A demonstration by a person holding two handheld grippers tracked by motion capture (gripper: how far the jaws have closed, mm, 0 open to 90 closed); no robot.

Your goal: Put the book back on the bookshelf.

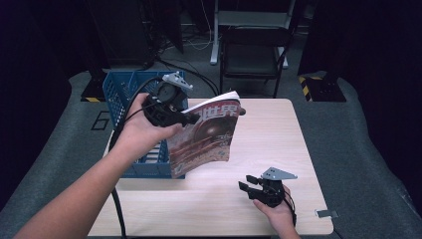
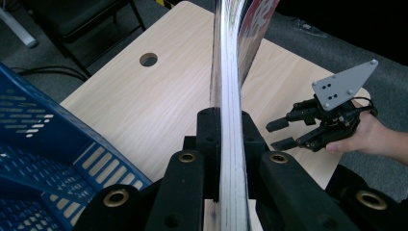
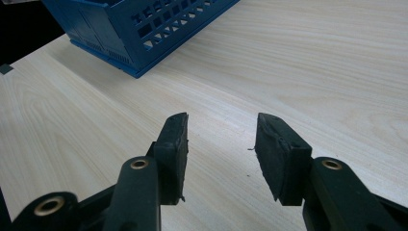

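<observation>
A magazine (image 1: 204, 134) is pinched at its edge by the left gripper (image 2: 231, 144), just beside the blue basket (image 1: 122, 94). The right gripper (image 3: 221, 154) is held wide. The floppy magazine could be dropped.

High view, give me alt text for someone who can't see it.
The left gripper holds a magazine upright, clamped, beside a blue basket on a wooden table. The right gripper hovers open near the front edge.

Bright table, dark surroundings, perhaps overhead-lit
</observation>
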